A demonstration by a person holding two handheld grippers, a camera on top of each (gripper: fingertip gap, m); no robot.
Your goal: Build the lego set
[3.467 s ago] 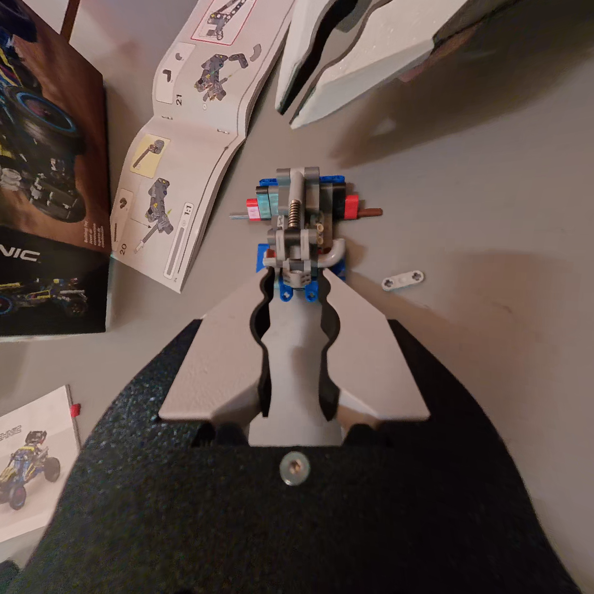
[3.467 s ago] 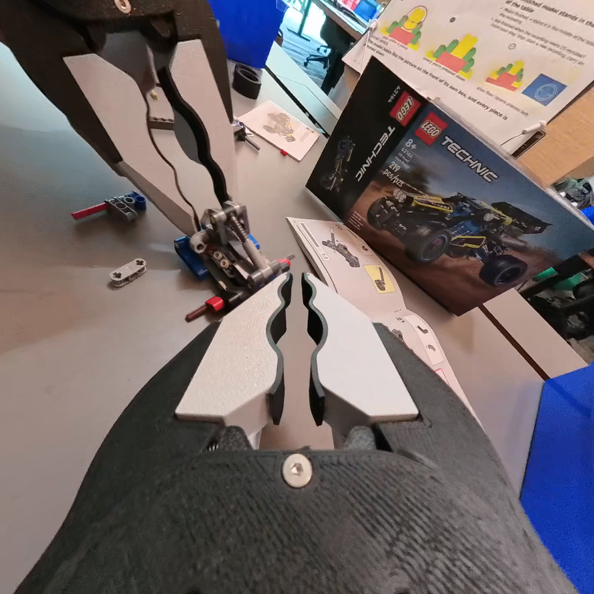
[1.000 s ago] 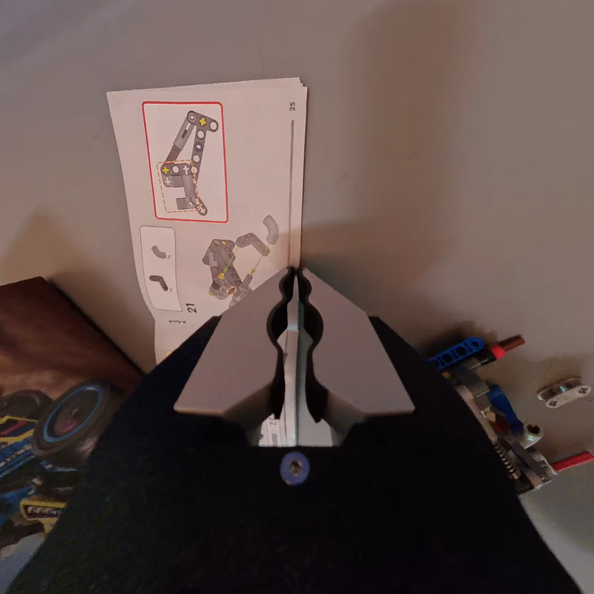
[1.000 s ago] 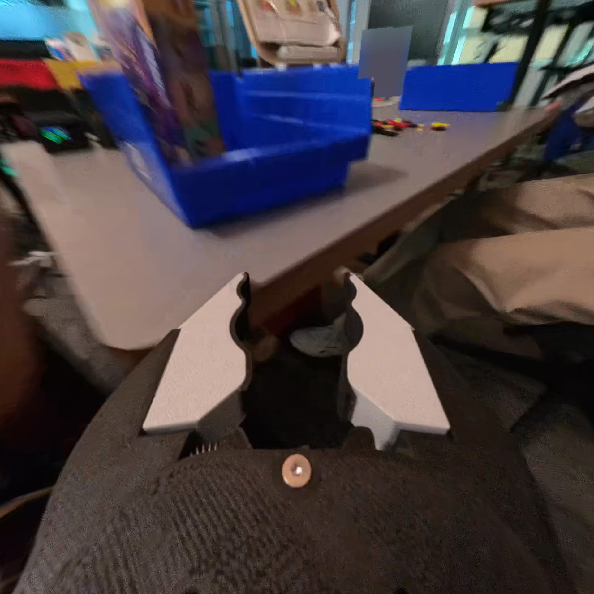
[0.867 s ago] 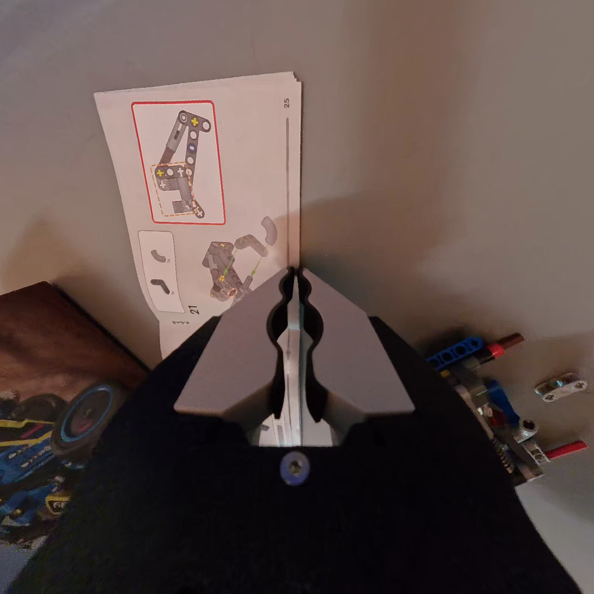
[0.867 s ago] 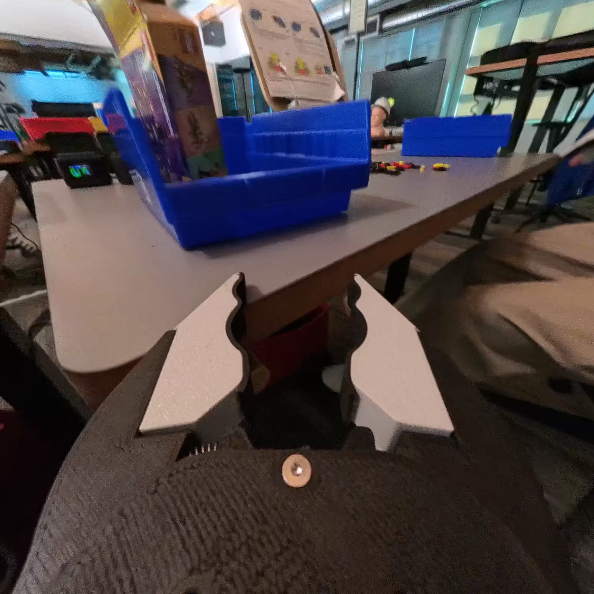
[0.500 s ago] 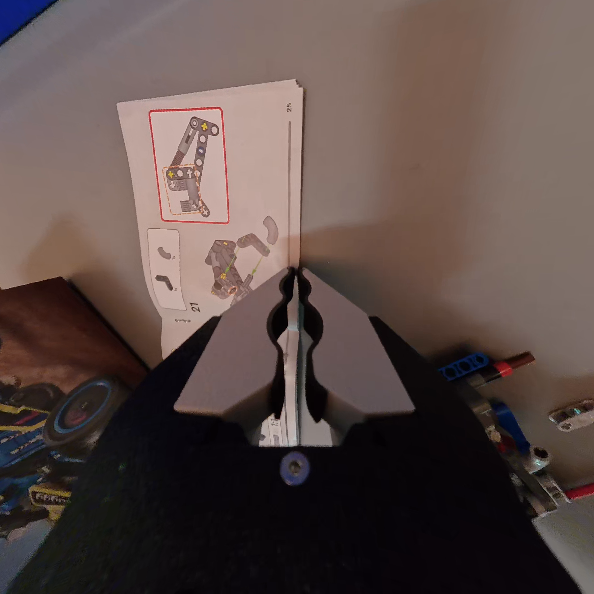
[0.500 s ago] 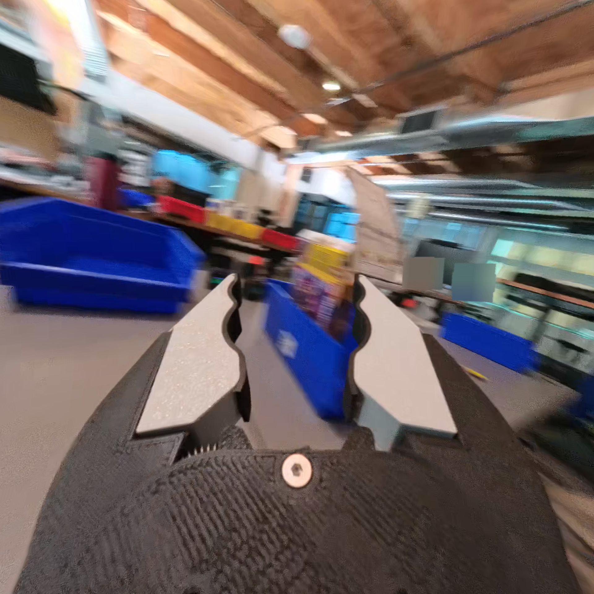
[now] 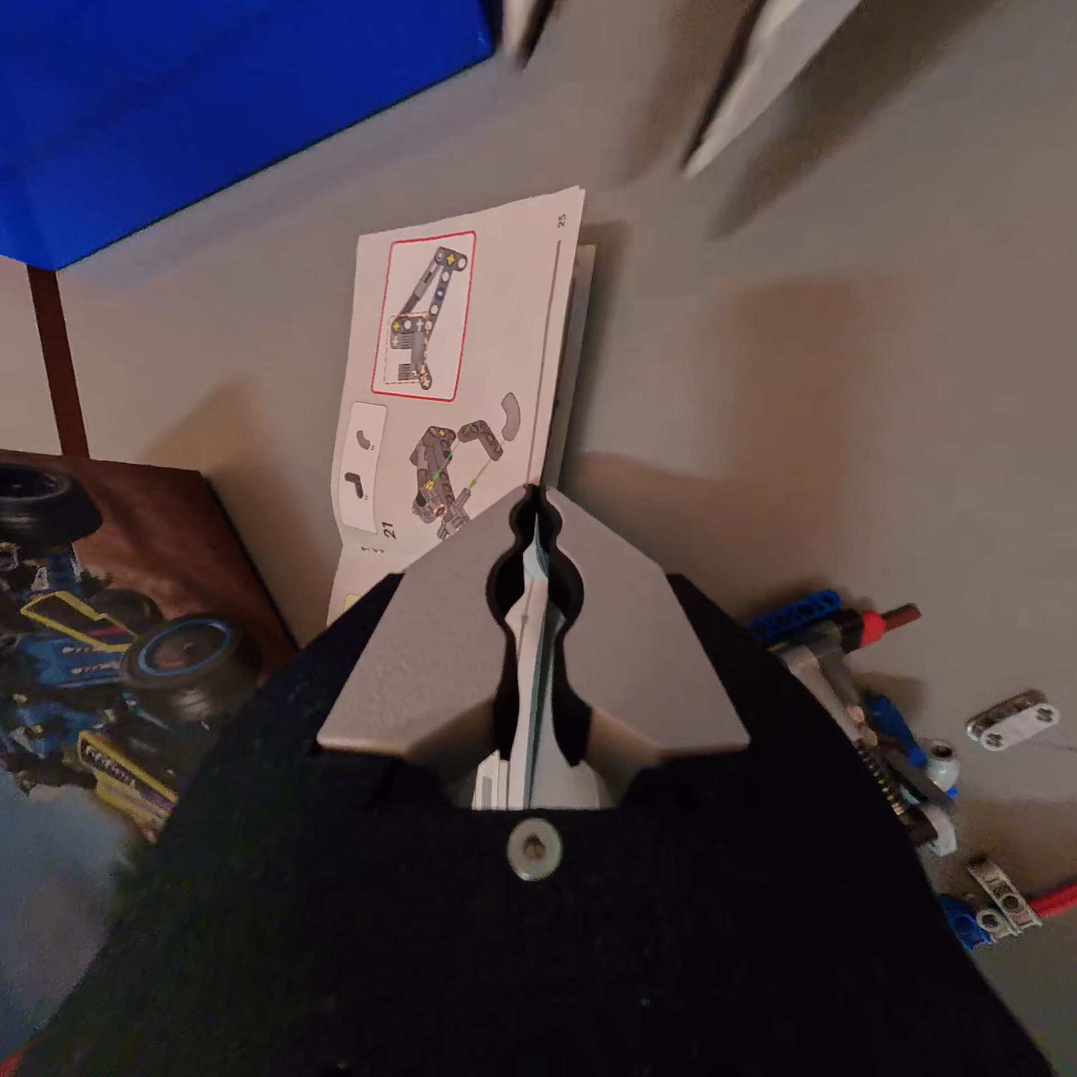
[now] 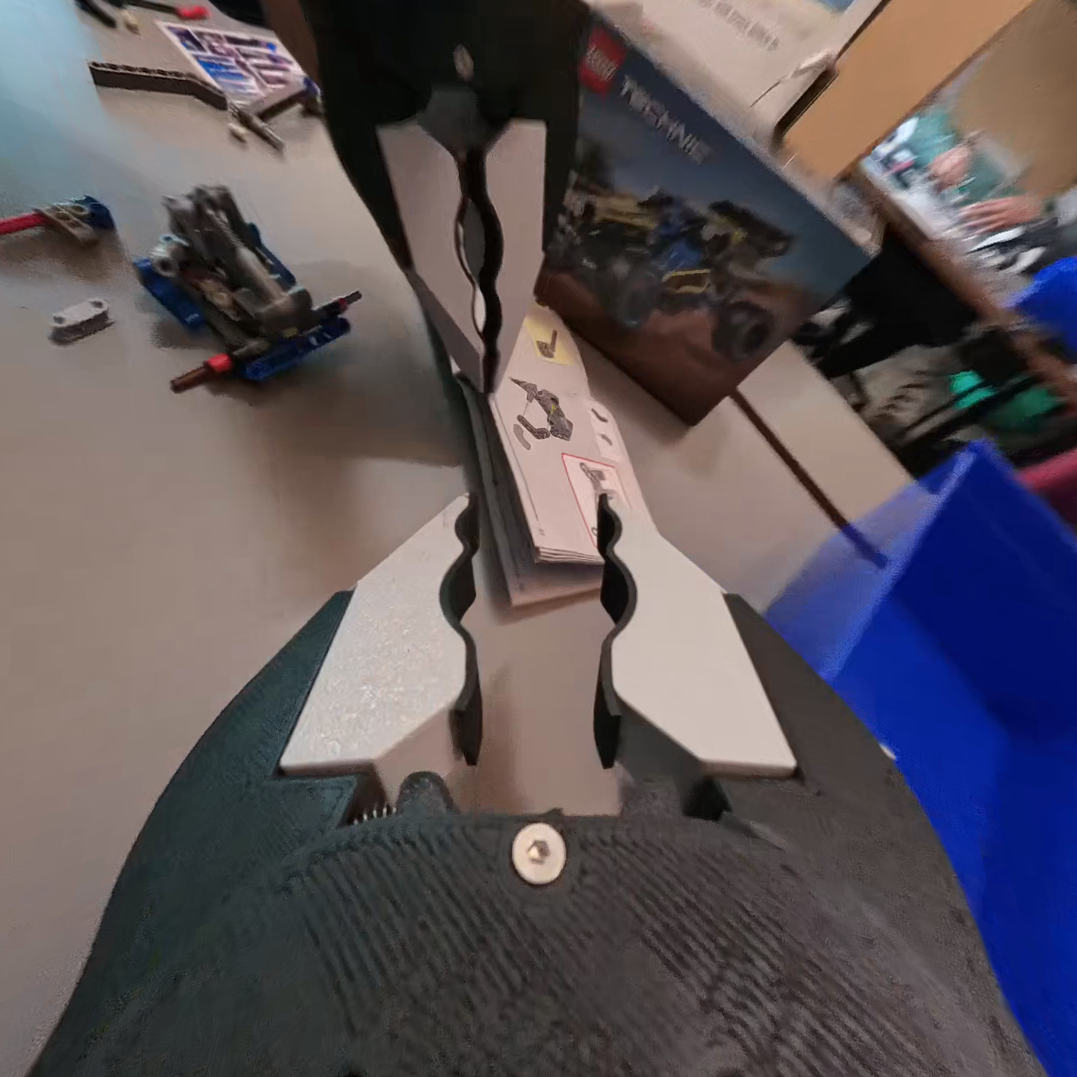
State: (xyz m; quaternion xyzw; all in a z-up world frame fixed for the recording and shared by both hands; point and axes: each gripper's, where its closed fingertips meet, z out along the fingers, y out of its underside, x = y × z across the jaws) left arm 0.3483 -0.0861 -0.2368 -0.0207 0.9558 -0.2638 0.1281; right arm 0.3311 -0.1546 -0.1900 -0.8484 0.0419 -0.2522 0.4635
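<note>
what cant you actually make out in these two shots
- Left wrist view: the lower half of the instruction booklet is hidden behind the left claw, whose fingers are together on its page edges.
- Left wrist view: the right claw is only a blur at the top edge.
- Right wrist view: the far background is motion-blurred.
- Right wrist view: the blue bin is cut off by the right edge.

The grey worktop point(image 10: 175, 524) is lying open on the left of the instruction booklet point(image 10: 559, 466), giving a gripper room to pass. Farther left, the brick assembly point(image 10: 239, 291) and a loose grey link point(image 10: 78, 317) are blocking the way. On the right, the toy box point(image 10: 687, 262) is standing close beside the booklet, and a blue bin point(image 10: 961, 641) is crowding the near right.
</note>
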